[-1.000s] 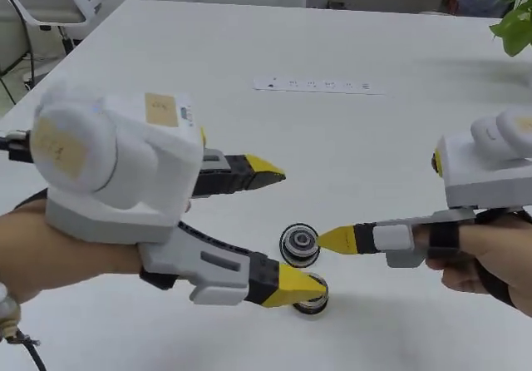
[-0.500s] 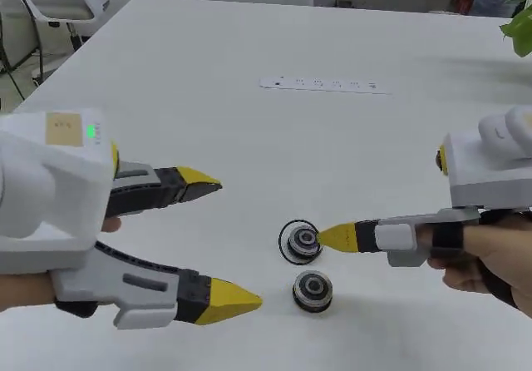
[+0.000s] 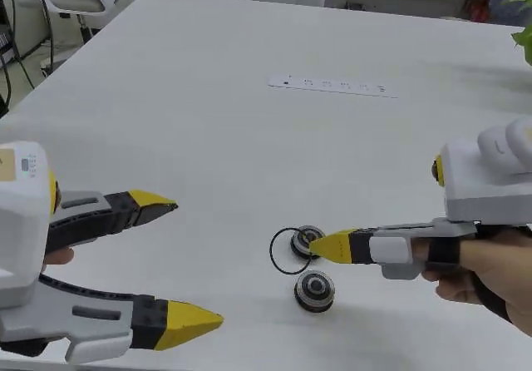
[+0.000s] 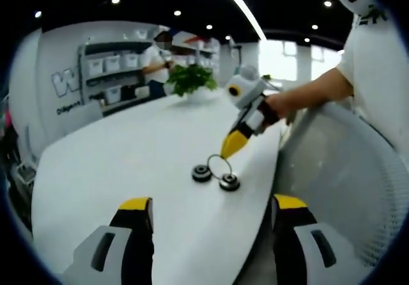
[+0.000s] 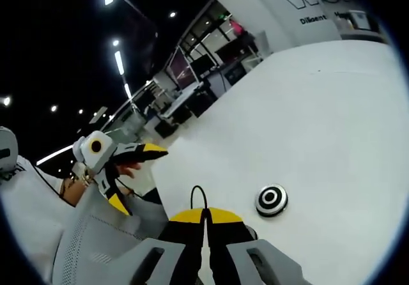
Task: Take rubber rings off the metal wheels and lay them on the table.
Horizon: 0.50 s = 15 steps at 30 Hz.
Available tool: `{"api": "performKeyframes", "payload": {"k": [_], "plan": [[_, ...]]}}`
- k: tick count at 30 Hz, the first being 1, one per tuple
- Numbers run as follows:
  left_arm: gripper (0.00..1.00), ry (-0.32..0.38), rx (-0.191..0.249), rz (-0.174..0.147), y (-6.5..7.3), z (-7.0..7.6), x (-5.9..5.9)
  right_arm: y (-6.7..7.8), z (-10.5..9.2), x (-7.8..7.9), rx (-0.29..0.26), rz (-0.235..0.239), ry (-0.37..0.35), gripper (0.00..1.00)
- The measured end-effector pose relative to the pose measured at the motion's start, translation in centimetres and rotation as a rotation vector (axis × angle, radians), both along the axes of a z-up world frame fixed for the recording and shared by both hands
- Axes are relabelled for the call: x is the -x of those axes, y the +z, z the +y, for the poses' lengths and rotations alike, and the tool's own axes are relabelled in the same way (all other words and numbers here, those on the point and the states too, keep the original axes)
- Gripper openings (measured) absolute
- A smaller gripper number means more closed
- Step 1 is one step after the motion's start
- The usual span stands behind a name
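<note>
**Status.** One rubber ring [image 3: 272, 252] is pinched in your right gripper [image 3: 321, 244], whose jaws are closed tight on it. The ring hangs as a loose loop against the left side of the far wheel [image 3: 307, 234]. It appears free of that wheel but is not yet laid flat on the tabletop [image 3: 249, 146]. Treat this removal as nearly complete, with the lay-down outstanding.

**Remaining work.** The near wheel [image 3: 315, 289] sits just beside the far wheel, toward the near edge of the tabletop. Its dark outer band suggests its ring is still fitted, so that removal remains.

**Left gripper.** Your left gripper [image 3: 187, 263] is empty, its jaws spread wide. It is well apart from both wheels, toward the near left corner.

**Surroundings.** A power strip [image 3: 332, 86] lies nearer the far edge, well apart from the work. A plant [image 3: 524, 22] shows at the far right edge. The bare surface left of the wheels is unobstructed. Lay the ring there, clear of the near wheel, which is the only likely snag.
</note>
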State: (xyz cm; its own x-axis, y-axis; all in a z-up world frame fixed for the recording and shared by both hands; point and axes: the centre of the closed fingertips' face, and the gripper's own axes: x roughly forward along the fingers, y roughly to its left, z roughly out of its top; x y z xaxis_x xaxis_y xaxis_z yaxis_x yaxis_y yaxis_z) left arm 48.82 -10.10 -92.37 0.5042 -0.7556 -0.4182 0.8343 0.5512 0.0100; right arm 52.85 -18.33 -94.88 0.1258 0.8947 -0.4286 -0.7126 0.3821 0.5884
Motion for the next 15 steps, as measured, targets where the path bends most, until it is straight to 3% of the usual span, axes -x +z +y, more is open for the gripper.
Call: {"api": "performKeyframes", "payload": {"k": [9,13,15], "plan": [[0.80,-0.002,-0.010,0.012,-1.3,-0.5,0.6,-0.6,0.3,0.6,0.023,-0.009,0.028,0.00],[0.80,-0.012,-0.012,0.034,-1.8,-0.7,0.9,-0.5,0.5,0.6,0.018,-0.007,0.025,0.00],[0.80,-0.011,-0.021,0.026,-1.9,-0.5,0.8,-0.7,0.6,0.5,0.028,-0.011,0.027,0.00]]}}
